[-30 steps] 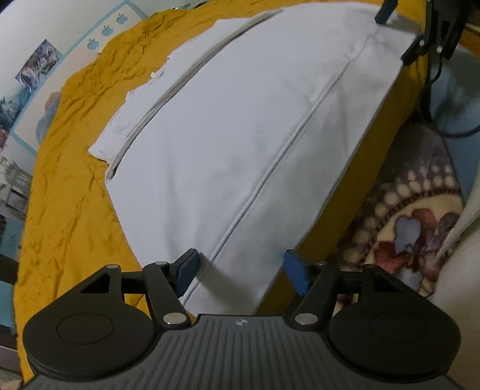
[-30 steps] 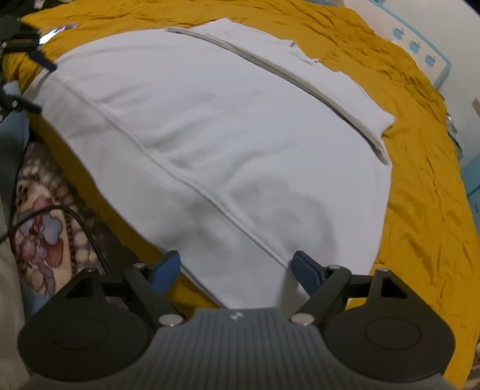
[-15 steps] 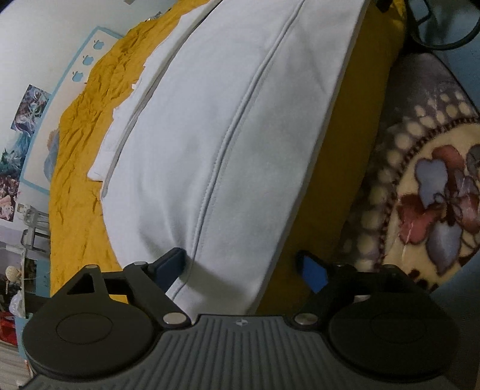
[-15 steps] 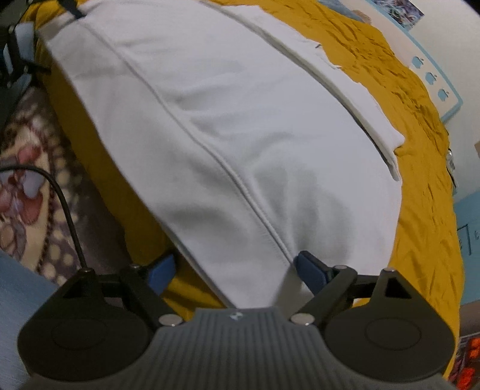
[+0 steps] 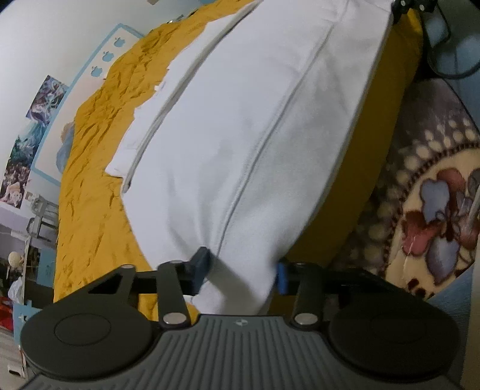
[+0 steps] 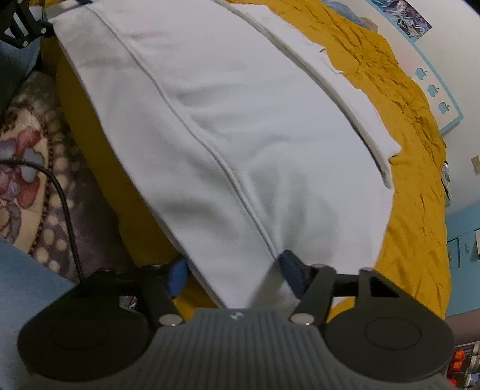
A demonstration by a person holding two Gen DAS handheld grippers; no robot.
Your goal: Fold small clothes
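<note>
A white garment [image 5: 240, 126] lies flat on a mustard-yellow bed sheet [image 5: 90, 186], with a long seam down it and a folded strip along its far side. My left gripper [image 5: 240, 271] is at one near corner; its jaws are closing and the blue pads squeeze the bunched cloth. At the other near corner [image 6: 234, 282], my right gripper [image 6: 234, 271] is also closing. The hem lies between its pads, which touch it without a clear pinch. Black parts of the other gripper [image 6: 21, 27] show at the garment's far end.
The bed's near edge drops to a flower-patterned blanket [image 5: 435, 210], also seen beside the right gripper [image 6: 27, 168]. A black cable [image 6: 66, 210] runs over it. Blue fabric [image 6: 27, 285] sits at the lower left. A blue-edged board with apple shapes [image 6: 435, 90] and posters line the wall.
Both grippers have tilted and rolled over the garment's near corners. Their jaws, wide before, have narrowed onto the cloth; the left corner is now bunched between the pads.
</note>
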